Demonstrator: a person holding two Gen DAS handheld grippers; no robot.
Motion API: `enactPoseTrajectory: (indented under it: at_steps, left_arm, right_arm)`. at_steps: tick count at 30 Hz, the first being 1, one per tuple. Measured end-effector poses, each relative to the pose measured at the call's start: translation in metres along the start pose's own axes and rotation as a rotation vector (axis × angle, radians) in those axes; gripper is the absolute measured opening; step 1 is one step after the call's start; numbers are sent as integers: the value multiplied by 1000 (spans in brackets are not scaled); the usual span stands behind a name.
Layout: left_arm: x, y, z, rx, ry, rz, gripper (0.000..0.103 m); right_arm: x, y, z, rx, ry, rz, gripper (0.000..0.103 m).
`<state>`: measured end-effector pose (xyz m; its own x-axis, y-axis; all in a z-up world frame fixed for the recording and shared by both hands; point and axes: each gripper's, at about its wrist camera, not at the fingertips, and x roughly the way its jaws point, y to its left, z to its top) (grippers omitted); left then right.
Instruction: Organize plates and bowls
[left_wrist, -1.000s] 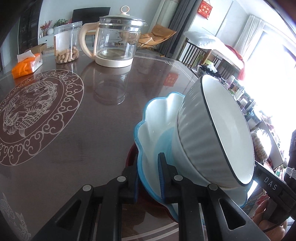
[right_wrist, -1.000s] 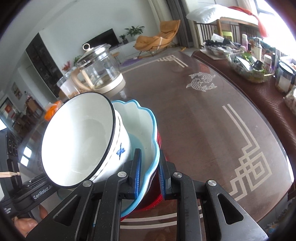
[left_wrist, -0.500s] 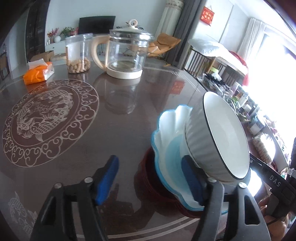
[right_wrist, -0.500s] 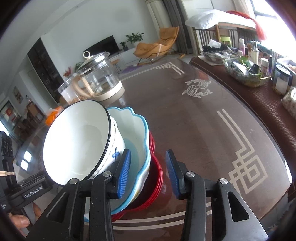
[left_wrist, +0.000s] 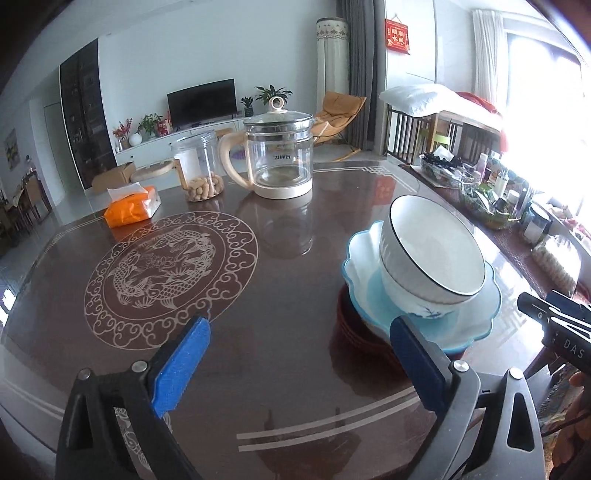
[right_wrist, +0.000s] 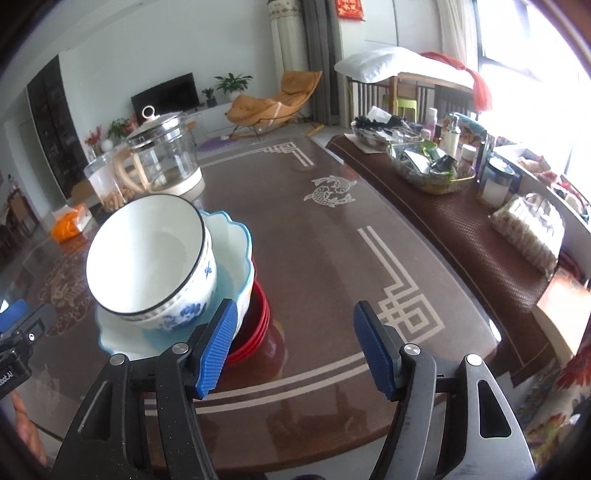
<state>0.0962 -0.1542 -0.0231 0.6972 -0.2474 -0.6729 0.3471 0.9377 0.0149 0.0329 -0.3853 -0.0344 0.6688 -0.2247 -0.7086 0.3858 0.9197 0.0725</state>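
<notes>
On the dark glass-topped table (left_wrist: 295, 258) stands one stack: red plates (left_wrist: 354, 328) at the bottom, a blue scalloped dish (left_wrist: 476, 317) on them, and nested white bowls (left_wrist: 432, 251) with black rims on top. My left gripper (left_wrist: 298, 325) hangs just left of the stack, jaws opening wide, only bare table between the pads. From the other side, the white bowls (right_wrist: 147, 254), blue dish (right_wrist: 236, 240) and red plates (right_wrist: 258, 306) sit just left of my right gripper (right_wrist: 295, 310). Its jaws are opening too and hold nothing.
A glass kettle (left_wrist: 277, 158), a jar of peanuts (left_wrist: 199, 170) and an orange tissue pack (left_wrist: 131, 206) stand at the table's far side. A sideboard (right_wrist: 461, 229) crowded with bottles and a basket runs along the right. The table's near edge is close below both grippers.
Both grippers were shut on the blue dish's rim. They have let go, spread wide and drawn back and upward, leaving the stack on the table.
</notes>
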Motion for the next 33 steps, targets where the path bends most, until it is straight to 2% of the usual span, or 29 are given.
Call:
enactPoseTrajectory:
  at_steps: [3,8,12,16,20,23,27,29,33]
  left_arm:
    - [-11,5,-5,-8,11,-3,100]
    - [-31,10,-8,32,6,118,101]
    - [-57,16,-13,56,-40,179,101]
    - [-84,19,-18,65,-81,135,101]
    - [-91,21,-27,29,-8,108,101]
    - [-95,17,-32,7,-2,92,101]
    - [-96,2,-33,52,33,93,101]
    - [-97,-2,-34,46,35,94,101]
    - [-91,1,-34,-5,91,63,101]
  right_arm:
    - [-15,12,-12,-38,8,-20,70]
    - [-36,26,-24,-57,-3,-14,70]
    - [-47,38,-27,-76,-9,-21,70]
    - [-62,45,-28,-85,-23,-8,70]
    - [-79,47,-34,-70,-12,-1,70]
    - [-92,50,-42,-79,1,12,70]
    - [-105,56,-48,-95,15,30,70]
    - [-113,55,-48,-90,4,39,70]
    - [-121,55,-45,-84,-34,13,72]
